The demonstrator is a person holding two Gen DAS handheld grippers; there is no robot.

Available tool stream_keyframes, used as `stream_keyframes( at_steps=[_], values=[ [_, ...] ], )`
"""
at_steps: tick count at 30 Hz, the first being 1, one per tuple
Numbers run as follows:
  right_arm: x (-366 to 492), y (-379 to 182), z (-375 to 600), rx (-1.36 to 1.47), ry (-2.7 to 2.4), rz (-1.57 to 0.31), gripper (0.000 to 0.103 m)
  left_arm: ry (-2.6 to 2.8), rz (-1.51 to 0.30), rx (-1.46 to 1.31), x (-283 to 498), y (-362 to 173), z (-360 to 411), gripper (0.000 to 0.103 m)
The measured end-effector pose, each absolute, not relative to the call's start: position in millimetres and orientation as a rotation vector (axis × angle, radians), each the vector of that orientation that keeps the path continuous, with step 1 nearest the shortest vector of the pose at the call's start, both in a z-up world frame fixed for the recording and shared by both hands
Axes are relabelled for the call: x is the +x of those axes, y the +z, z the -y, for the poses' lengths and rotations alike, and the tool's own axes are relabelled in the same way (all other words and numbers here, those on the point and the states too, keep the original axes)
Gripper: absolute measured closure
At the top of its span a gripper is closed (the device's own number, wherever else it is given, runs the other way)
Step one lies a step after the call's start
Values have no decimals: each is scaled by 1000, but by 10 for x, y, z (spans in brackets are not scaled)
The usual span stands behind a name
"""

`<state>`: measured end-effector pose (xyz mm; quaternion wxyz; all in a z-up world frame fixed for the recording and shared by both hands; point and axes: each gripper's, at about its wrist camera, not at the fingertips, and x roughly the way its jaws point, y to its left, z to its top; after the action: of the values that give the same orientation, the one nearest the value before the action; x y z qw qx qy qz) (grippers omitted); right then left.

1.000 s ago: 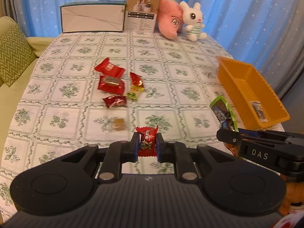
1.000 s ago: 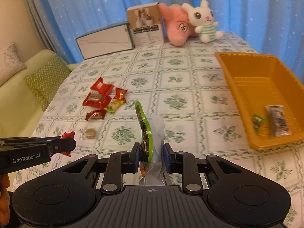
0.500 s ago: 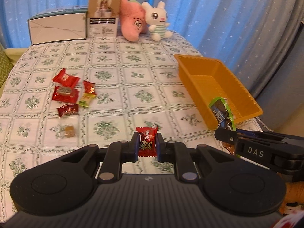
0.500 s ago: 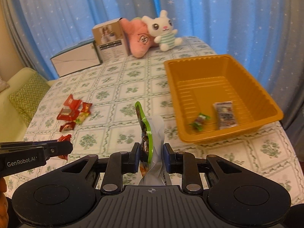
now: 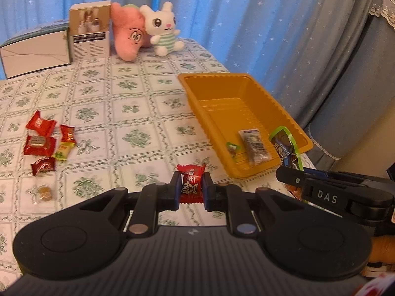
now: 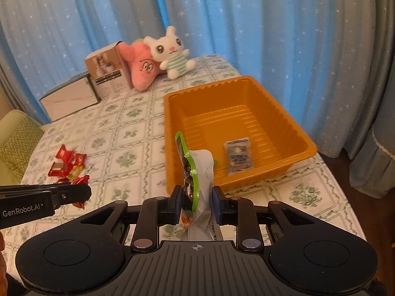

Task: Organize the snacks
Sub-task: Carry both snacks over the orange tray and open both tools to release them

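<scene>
Gripping a red wrapped candy [image 5: 192, 183], the left gripper [image 5: 191, 190] has its jaws nearly closed, the pads pressing the wrapper from both sides so that the candy stands upright between them, above the near part of the table [image 5: 138, 98]. The right gripper [image 6: 196, 203] is likewise clamped, on a green-edged snack packet [image 6: 197, 185] whose top sticks up above the pads and whose crumpled lower end hangs below them. Seen from the left wrist, that packet [image 5: 286, 145] rises just at the near right corner of the orange bin [image 5: 214, 79].

The orange bin stands on the right side of the flowered tablecloth, near the table's right edge. Inside it, toward the near end, lie a flat dark snack pouch [image 5: 254, 146] and a small green candy [image 5: 232, 147], close together but apart.

On the left of the table a cluster of loose snacks waits: several red packets [image 5: 39, 135], a yellow-green candy [image 5: 63, 151] touching them, and nearer, a small clear-wrapped brown sweet [image 5: 45, 193] on its own.

At the far end stand a low white box [image 5: 34, 50], an upright printed carton [image 5: 89, 33], a pink plush toy [image 5: 128, 37] and a white bunny plush [image 5: 163, 28], before a blue starred curtain [image 5: 234, 12].
</scene>
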<state>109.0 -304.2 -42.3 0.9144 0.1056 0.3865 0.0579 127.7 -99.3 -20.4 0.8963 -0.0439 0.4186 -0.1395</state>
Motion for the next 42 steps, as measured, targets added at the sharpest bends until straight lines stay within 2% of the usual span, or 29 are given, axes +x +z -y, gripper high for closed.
stream_keyframes(
  at_steps=[23, 42],
  values=[
    [1553, -366, 3601, 248, 79, -759, 77, -384, -862, -54, 1830, -243, 1744, 88],
    [1999, -486, 3837, 258, 67, -766, 77, -404, -885, -40, 2192, -467, 1998, 88]
  ],
)
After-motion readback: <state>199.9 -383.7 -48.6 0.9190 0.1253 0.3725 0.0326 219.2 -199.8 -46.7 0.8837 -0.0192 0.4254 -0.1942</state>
